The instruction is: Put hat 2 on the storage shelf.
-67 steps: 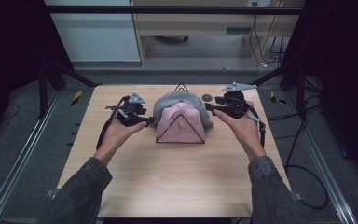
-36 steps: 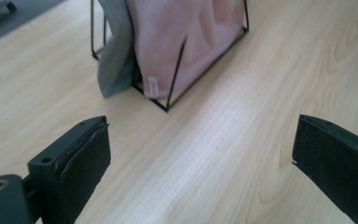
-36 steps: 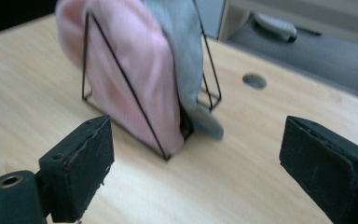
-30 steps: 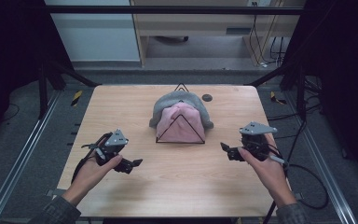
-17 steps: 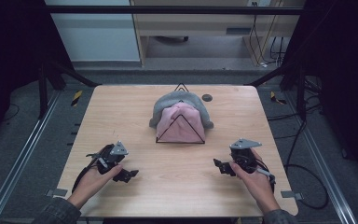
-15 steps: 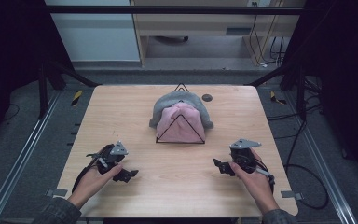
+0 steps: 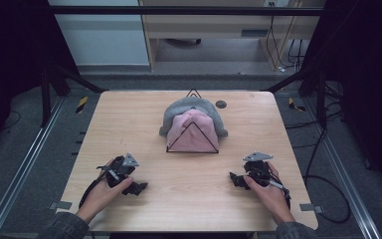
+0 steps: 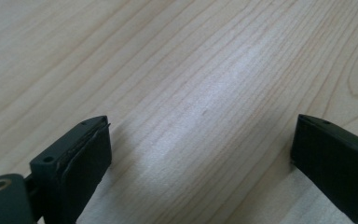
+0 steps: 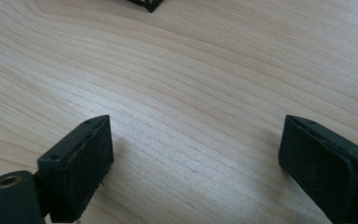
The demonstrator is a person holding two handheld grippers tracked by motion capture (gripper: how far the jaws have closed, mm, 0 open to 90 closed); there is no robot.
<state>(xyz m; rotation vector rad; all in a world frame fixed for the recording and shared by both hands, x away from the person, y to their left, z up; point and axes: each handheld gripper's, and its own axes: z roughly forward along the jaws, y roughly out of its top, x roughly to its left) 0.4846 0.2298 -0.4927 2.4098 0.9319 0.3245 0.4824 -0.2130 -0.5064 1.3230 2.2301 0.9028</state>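
Both grippers sat low on the near table (image 7: 189, 199), left gripper (image 7: 138, 188) and right gripper (image 7: 235, 179) spread wide on nothing; we saw the pink-and-grey hat (image 7: 193, 124) on its wire stand (image 7: 193, 138) far, center.

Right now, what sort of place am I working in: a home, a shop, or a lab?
Most likely a lab recording station. A bare wooden table stands inside a dark metal frame, loose cables trail over the grey floor, and a black wire stand draped with pink and grey cloth sits mid-table.
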